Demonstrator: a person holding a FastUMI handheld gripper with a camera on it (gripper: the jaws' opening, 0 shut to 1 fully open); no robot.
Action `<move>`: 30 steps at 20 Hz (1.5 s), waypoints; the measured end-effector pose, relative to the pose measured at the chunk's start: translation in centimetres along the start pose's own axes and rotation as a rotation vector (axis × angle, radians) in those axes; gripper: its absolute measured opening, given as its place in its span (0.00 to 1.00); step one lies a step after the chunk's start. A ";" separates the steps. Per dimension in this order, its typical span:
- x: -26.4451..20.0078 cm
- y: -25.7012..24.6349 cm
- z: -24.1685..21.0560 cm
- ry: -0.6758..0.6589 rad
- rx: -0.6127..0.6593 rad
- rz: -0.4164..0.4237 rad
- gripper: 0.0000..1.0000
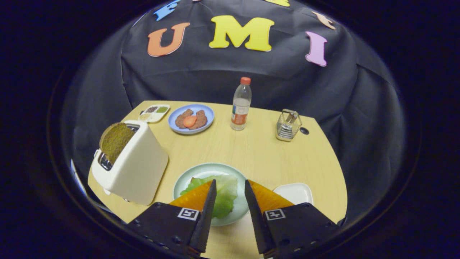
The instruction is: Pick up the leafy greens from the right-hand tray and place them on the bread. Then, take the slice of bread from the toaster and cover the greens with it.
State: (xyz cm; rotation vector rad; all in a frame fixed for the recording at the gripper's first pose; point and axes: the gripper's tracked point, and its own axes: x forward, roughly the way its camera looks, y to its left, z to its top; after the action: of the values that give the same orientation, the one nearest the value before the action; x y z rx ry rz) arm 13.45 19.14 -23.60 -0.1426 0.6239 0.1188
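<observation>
Pale green leafy greens [226, 196] lie on a round light-green plate [201, 169] at the near side of the table. Whatever is under the leaves is hidden. My gripper [230, 181] hovers over the plate with its fingers apart. The leaves show in the gap and under the left finger, and neither finger presses on them. Just beyond my right finger, a small white tray [295, 192] looks bare. Left of the plate, a brown slice of bread [115, 141] sticks up from the slot of a white toaster [138, 169].
At the back of the wooden table are a blue plate [208, 124] with brown patties and a red slice, a small divided seasoning tray [154, 112], a red-capped bottle [241, 106] and a metal holder [287, 126]. Open tabletop lies between these and the green plate.
</observation>
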 end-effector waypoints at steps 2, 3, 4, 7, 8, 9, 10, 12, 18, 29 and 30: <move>-1.7 0.5 1.2 -0.055 0.020 -0.018 0.57; -2.4 0.9 1.7 -0.077 0.021 -0.022 0.59; -3.1 1.5 2.2 -0.100 0.025 -0.026 0.61; -5.2 3.9 4.2 -0.169 0.041 -0.017 0.64; -5.8 4.7 4.8 -0.191 0.041 -0.008 0.64; -6.3 5.8 5.3 -0.212 0.033 -0.005 0.64; -6.9 6.8 6.0 -0.231 0.030 0.002 0.70; -7.7 9.2 7.2 -0.262 0.031 0.026 0.79; -7.9 14.9 9.6 -0.319 0.010 0.052 0.96; -0.7 24.2 5.4 -0.066 -0.007 0.069 0.92; -0.1 24.4 5.1 -0.040 -0.003 0.060 0.90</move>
State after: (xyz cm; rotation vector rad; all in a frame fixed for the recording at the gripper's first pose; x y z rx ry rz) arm 12.59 43.99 -21.80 -0.1243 0.5879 0.1805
